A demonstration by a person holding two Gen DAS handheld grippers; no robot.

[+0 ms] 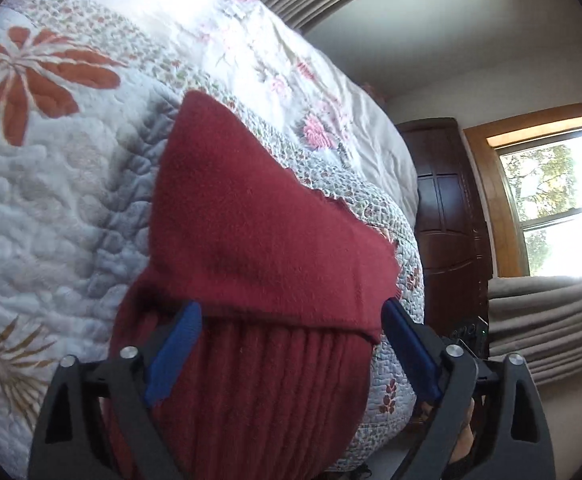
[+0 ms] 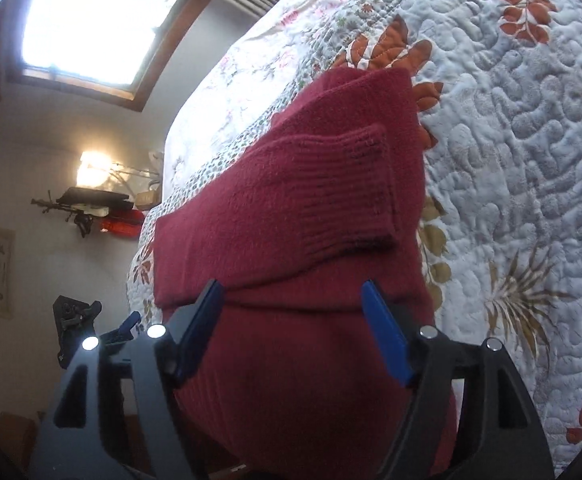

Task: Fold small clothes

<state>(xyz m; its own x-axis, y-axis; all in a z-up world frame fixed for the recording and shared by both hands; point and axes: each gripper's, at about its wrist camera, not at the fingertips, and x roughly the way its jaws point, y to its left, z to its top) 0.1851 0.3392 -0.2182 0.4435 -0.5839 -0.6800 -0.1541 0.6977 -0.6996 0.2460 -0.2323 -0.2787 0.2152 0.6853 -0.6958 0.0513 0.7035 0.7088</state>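
a dark red sweater (image 1: 259, 224) is seen lying partly folded on the quilt (image 1: 51, 200) near the bed's edge, a ribbed cuff (image 2: 355, 184) laid over its body. the left gripper (image 1: 291, 320) and the right gripper (image 2: 291, 300) are both spread wide over the near hem, and nothing is held. for a clean fold, the hem should probably be pinched at both corners evenly, lifted together, and laid flat over the sleeve without dragging it.

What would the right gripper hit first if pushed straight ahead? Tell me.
The right gripper stands open with the dark red knit garment already between its fingers. Going straight on, it would likely meet the folded layer with the ribbed cuff first, with the quilt beyond; depth is uncertain.
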